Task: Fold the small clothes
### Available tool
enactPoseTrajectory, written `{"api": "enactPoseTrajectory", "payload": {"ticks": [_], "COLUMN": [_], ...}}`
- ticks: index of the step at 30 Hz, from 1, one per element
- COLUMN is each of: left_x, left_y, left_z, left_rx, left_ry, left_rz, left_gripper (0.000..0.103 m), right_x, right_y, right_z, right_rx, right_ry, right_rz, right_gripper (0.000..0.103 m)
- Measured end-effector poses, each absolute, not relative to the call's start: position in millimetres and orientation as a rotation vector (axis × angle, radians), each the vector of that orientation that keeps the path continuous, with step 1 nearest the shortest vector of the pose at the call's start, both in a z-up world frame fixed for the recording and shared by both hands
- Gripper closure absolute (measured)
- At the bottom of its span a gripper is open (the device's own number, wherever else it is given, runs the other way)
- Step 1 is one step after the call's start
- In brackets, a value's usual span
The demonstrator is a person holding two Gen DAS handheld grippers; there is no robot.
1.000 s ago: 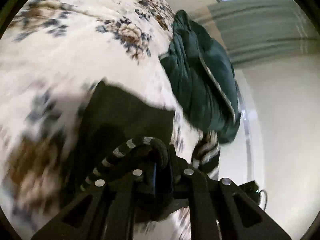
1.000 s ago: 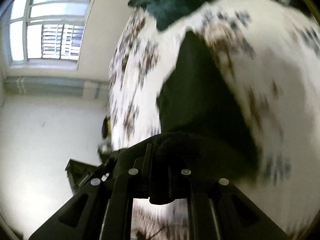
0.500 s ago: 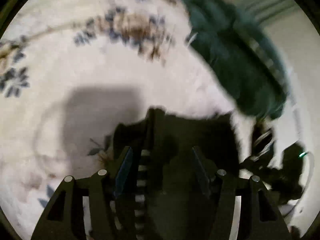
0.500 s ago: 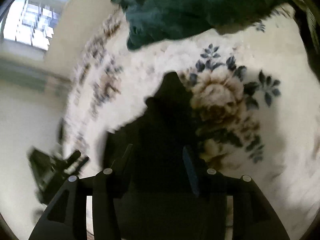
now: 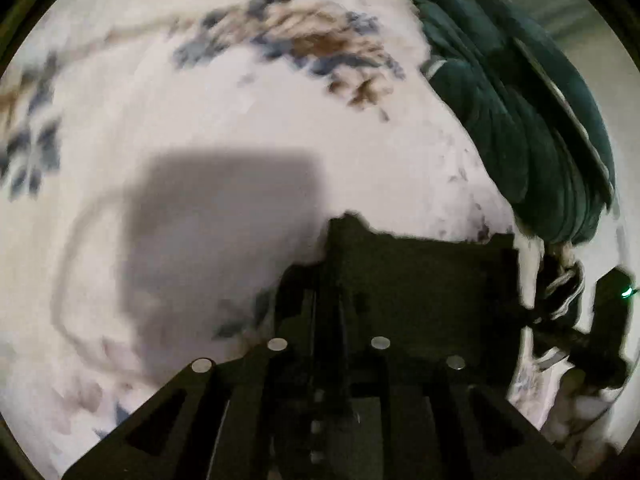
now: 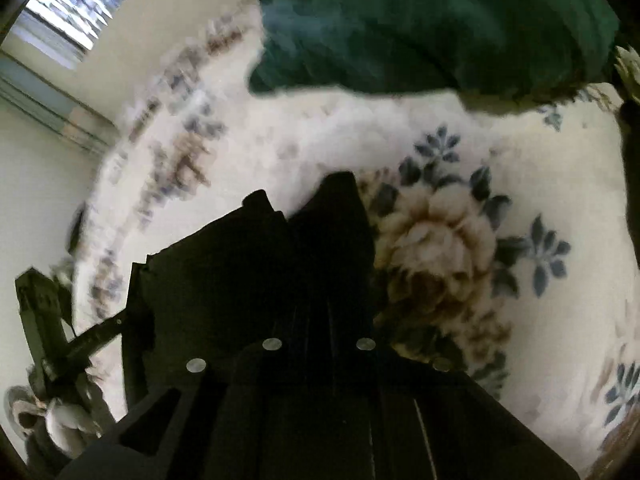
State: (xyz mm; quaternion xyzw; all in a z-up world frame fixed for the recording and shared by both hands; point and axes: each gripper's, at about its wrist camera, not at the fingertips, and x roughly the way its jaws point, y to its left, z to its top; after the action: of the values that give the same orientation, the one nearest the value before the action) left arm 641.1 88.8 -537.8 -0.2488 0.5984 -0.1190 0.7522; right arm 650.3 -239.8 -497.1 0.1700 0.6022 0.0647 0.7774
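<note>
1. The left gripper [image 5: 326,320], a black two-finger tool, points forward and down; its fingers sit close together, though dark cloth between them hides whether they touch.
2. The right gripper [image 6: 318,320], of the same black build, also angles downward, fingers drawn near each other; their tips are lost in darkness.
3. Each gripper shows at the other view's edge, blurred.

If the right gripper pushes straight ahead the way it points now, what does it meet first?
Probably the small black garment already at the right gripper; jaw state is unclear. Beyond it comes the floral cream blanket, then the dark green bundled cloth. Depth is uncertain.
</note>
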Motion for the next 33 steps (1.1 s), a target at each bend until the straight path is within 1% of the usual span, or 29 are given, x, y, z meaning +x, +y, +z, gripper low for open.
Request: {"api": "enactPoseTrajectory", "payload": {"ticks": [2,3,4,5,6,7,9,11,13,15,16,17,20,23,24,25,27,28,29,31,32,33], "left_x": [621,601,584,571,552,535,517,506,496,489,484,476,456,447,445,444,438,437,436,434,437,440], "left_y": [96,97,95,92,86,76,62,62,91,112,118,120,101,72,61,53,47,50,53,63,69,75], "left_z": [-522,-510,-502,-497,-492,-491,-495,-511,-523,-520,-513,-503,-491,-507,-514,-518,-517,-511,-507,-499,-507,-519], "left_rx": [-0.561,-0.565,-0.559,-0.550,-0.531,-0.491,-0.358,-0.234,-0.300,-0.374,-0.398,-0.420,-0.422,-0.366,-0.314,-0.282,-0.244,-0.254,-0.256,-0.246,-0.246,-0.266], "left_ry": [1.277,1.260,1.253,1.248,1.243,1.256,1.275,1.314,1.322,1.318,1.305,1.287,1.295,1.336,1.339,1.315,1.280,1.259,1.244,1.226,1.251,1.286], "left_rz": [-0.257,-0.270,-0.272,-0.275,-0.288,-0.294,-0.259,-0.191,-0.147,-0.117,-0.107,-0.121,-0.214,-0.264,-0.249,-0.269,-0.267,-0.280,-0.285,-0.298,-0.292,-0.285], "left_gripper": [0.078,0.065,0.056,0.053,0.053,0.053,0.053,0.053,0.050,0.050,0.054,0.053,0.053,0.053,0.068,0.088,0.090,0.090,0.091,0.093,0.092,0.090], "right_x": [657,655,651,645,632,621,597,573,551,539,534,530,515,494,487,481,470,464,460,454,449,446], "right_y": [-242,-245,-247,-249,-251,-252,-251,-245,-241,-246,-253,-258,-267,-271,-269,-267,-262,-260,-260,-266,-271,-273], "right_z": [-509,-505,-500,-494,-489,-486,-488,-497,-507,-515,-517,-518,-511,-510,-513,-517,-526,-527,-527,-520,-511,-505], "right_rx": [0.385,0.402,0.410,0.413,0.423,0.434,0.462,0.461,0.414,0.350,0.381,0.414,0.434,0.494,0.508,0.518,0.521,0.525,0.533,0.573,0.580,0.561], "right_ry": [1.381,1.379,1.371,1.364,1.365,1.371,1.397,1.460,1.487,1.509,1.511,1.509,1.501,1.522,1.534,1.554,1.588,1.575,1.562,1.537,1.510,1.494], "right_rz": [0.119,0.126,0.137,0.149,0.166,0.184,0.216,0.246,0.249,0.178,0.162,0.156,0.148,0.177,0.188,0.195,0.191,0.188,0.177,0.179,0.184,0.172], "right_gripper": [0.096,0.088,0.085,0.078,0.066,0.062,0.061,0.061,0.061,0.061,0.061,0.061,0.061,0.060,0.060,0.060,0.061,0.066,0.091,0.094,0.095,0.098]}}
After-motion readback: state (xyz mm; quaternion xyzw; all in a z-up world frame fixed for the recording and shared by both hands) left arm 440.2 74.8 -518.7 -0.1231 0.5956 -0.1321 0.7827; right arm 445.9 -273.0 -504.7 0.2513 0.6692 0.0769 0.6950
